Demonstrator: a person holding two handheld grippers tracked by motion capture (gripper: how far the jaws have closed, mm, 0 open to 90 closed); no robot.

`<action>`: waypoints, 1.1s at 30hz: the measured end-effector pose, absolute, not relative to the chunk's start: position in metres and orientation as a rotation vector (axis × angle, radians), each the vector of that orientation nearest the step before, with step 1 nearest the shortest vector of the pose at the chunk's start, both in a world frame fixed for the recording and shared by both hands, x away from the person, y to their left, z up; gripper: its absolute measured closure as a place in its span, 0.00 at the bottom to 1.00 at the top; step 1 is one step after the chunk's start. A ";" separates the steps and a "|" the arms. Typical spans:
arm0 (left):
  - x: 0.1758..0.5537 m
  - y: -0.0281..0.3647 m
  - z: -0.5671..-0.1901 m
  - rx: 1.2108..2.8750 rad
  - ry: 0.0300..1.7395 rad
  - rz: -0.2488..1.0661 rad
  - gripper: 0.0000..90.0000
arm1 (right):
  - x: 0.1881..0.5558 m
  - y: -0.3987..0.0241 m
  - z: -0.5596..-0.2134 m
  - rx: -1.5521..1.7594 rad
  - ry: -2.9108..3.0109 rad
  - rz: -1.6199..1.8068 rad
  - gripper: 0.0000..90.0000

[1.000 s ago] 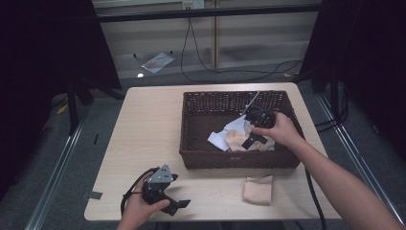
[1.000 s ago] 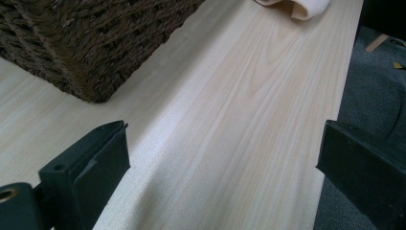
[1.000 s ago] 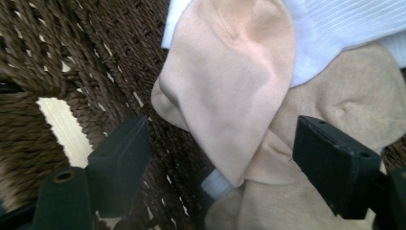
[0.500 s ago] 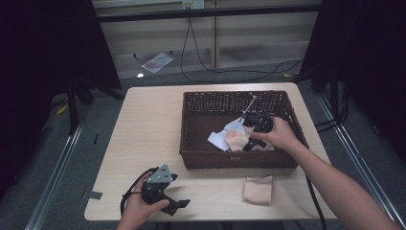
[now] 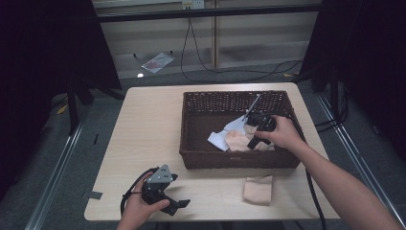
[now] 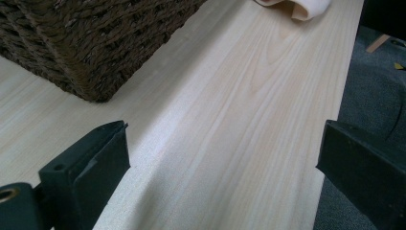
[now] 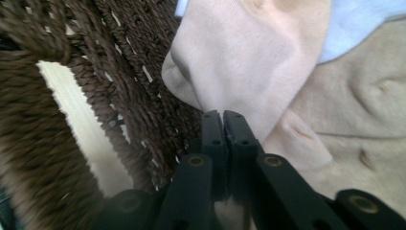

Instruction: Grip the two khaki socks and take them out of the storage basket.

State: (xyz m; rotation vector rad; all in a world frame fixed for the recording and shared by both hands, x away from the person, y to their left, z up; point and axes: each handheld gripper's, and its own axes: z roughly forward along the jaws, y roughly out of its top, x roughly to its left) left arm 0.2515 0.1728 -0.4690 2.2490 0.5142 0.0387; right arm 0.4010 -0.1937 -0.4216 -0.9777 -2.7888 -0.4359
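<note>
A dark wicker basket (image 5: 191,143) on the wooden table holds several cloths. My right gripper (image 5: 250,143) reaches down into it; its jaws have just been closing and are now shut on a fold of a pale pink cloth (image 5: 235,140). In the right gripper view the jaws (image 7: 222,115) meet with the pink cloth (image 7: 249,52) pinched at their tips, next to the basket wall (image 7: 134,62). My left gripper (image 5: 181,190) rests open near the table's front edge, with nothing between its jaws (image 6: 225,134).
A folded peach cloth (image 5: 258,189) lies on the table in front of the basket. A pale blue cloth (image 5: 218,140) and a beige one (image 7: 354,110) lie in the basket too. The basket corner (image 6: 95,38) stands ahead of the left gripper.
The right gripper has shifted slightly left and lower inside the basket onto the pink cloth. The left hand has not moved.
</note>
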 end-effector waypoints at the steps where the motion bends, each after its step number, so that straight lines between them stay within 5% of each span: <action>1: 0.252 0.173 -0.469 2.249 0.514 0.039 0.04 | 0.401 -0.195 -0.419 -0.984 -2.774 -0.439 1.00; 21: 0.251 0.170 -0.470 2.250 0.518 0.038 0.04 | 0.396 -0.206 -0.379 -0.960 -2.771 -0.513 0.99; 23: 0.251 0.171 -0.470 2.243 0.512 0.031 0.04 | 0.398 -0.204 -0.387 -0.987 -2.807 -0.511 0.80; 25: 0.251 0.171 -0.470 2.247 0.515 0.031 0.04 | 0.400 -0.202 -0.397 -1.014 -2.790 -0.498 0.49; 29: 0.251 0.171 -0.471 2.248 0.516 0.034 0.04 | 0.403 -0.195 -0.419 -1.005 -2.782 -0.459 0.21; 33: 0.252 0.171 -0.470 2.250 0.524 0.030 0.04 | 0.407 -0.186 -0.435 -0.997 -2.811 -0.402 0.20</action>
